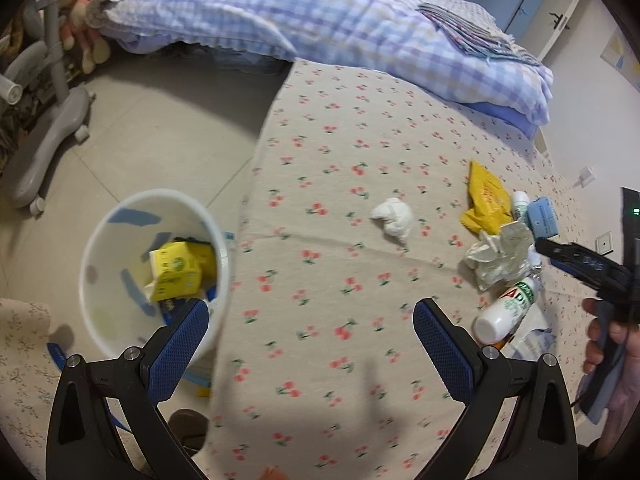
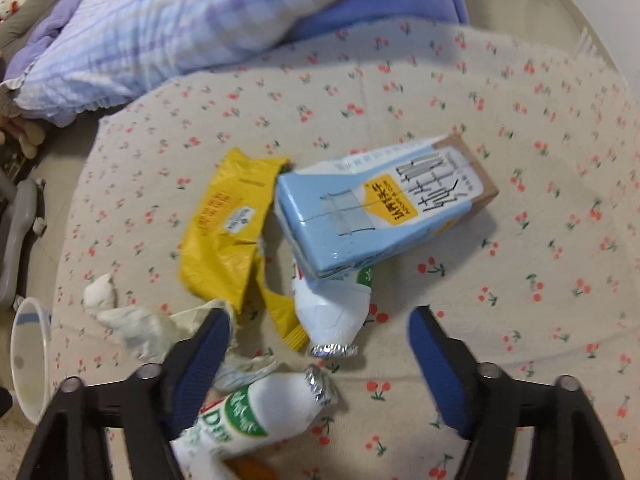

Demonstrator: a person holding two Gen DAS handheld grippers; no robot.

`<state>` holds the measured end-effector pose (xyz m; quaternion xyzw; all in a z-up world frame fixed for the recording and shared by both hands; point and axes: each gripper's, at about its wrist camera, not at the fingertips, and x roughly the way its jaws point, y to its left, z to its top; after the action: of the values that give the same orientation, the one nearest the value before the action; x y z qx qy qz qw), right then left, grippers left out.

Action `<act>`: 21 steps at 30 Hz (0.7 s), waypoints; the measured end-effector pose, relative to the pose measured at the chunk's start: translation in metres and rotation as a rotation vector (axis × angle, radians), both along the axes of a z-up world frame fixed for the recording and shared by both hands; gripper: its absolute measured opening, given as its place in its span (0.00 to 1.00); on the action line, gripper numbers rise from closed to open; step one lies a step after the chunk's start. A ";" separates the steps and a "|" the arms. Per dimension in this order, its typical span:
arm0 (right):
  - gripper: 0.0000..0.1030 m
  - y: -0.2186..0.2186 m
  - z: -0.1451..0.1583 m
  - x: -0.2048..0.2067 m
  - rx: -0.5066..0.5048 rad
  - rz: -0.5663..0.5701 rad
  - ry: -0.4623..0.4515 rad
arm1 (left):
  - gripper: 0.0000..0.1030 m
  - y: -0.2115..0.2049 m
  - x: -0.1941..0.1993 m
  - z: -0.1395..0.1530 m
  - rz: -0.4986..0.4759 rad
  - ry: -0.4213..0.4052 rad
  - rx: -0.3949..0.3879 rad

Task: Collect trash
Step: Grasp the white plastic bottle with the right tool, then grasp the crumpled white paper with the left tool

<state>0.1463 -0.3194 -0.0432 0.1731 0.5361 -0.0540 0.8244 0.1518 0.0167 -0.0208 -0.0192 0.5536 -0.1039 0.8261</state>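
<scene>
A white bin [image 1: 120,216] stands on the floor beside the bed and holds a yellow box [image 1: 176,270]. My left gripper [image 1: 310,320] is open and empty above the bed edge, next to the bin. Trash lies on the cherry-print sheet [image 1: 340,152]: a white tissue wad [image 1: 392,216], a yellow wrapper [image 2: 224,232], a blue carton [image 2: 380,208], crumpled paper [image 2: 148,328] and two white bottles [image 2: 332,308] [image 2: 256,412]. My right gripper [image 2: 318,344] is open and empty over the bottles. It also shows in the left wrist view [image 1: 584,264].
A checked quilt [image 1: 312,12] is piled at the far end of the bed. A grey wheeled stand [image 1: 52,120] and a plush toy [image 1: 84,4] are on the floor at left. The bin also shows in the right wrist view [image 2: 28,360].
</scene>
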 end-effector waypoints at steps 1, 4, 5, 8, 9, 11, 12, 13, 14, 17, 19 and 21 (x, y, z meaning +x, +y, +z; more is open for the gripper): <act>0.65 0.000 -0.003 0.003 0.008 -0.003 0.008 | 1.00 -0.006 0.002 -0.001 -0.006 0.005 -0.003; 0.57 -0.002 -0.018 0.011 0.027 -0.007 0.038 | 1.00 -0.019 0.006 -0.003 -0.019 0.017 -0.012; 0.55 -0.003 -0.022 0.013 0.029 -0.008 0.048 | 1.00 -0.025 0.008 -0.004 -0.025 0.021 -0.014; 0.44 -0.007 -0.034 0.017 0.046 -0.015 0.070 | 1.00 -0.043 0.011 -0.007 -0.048 0.030 -0.014; 0.43 -0.008 -0.036 0.017 0.049 -0.015 0.071 | 1.00 -0.049 0.012 -0.008 -0.056 0.033 -0.016; 0.43 -0.009 -0.035 0.016 0.054 -0.012 0.062 | 1.00 -0.063 0.013 -0.011 -0.077 0.041 -0.025; 0.43 -0.010 -0.032 0.014 0.055 -0.009 0.057 | 1.00 -0.070 0.014 -0.013 -0.087 0.045 -0.030; 0.43 -0.010 -0.030 0.012 0.055 -0.007 0.053 | 1.00 -0.079 0.015 -0.014 -0.100 0.051 -0.039; 0.43 -0.012 -0.026 0.009 0.058 -0.005 0.046 | 1.00 -0.086 0.015 -0.016 -0.110 0.056 -0.051; 0.43 -0.018 -0.014 -0.003 0.085 0.003 0.019 | 0.97 -0.106 0.017 -0.020 -0.134 0.074 -0.101; 0.43 -0.023 -0.003 -0.013 0.103 0.007 -0.006 | 0.93 -0.118 0.018 -0.023 -0.147 0.086 -0.135; 0.43 -0.027 0.006 -0.023 0.113 0.009 -0.027 | 0.88 -0.130 0.019 -0.026 -0.161 0.094 -0.167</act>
<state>0.1234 -0.3469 -0.0372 0.2177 0.5279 -0.0176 0.8207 0.1706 -0.1131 -0.0473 -0.0482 0.5808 -0.2145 0.7838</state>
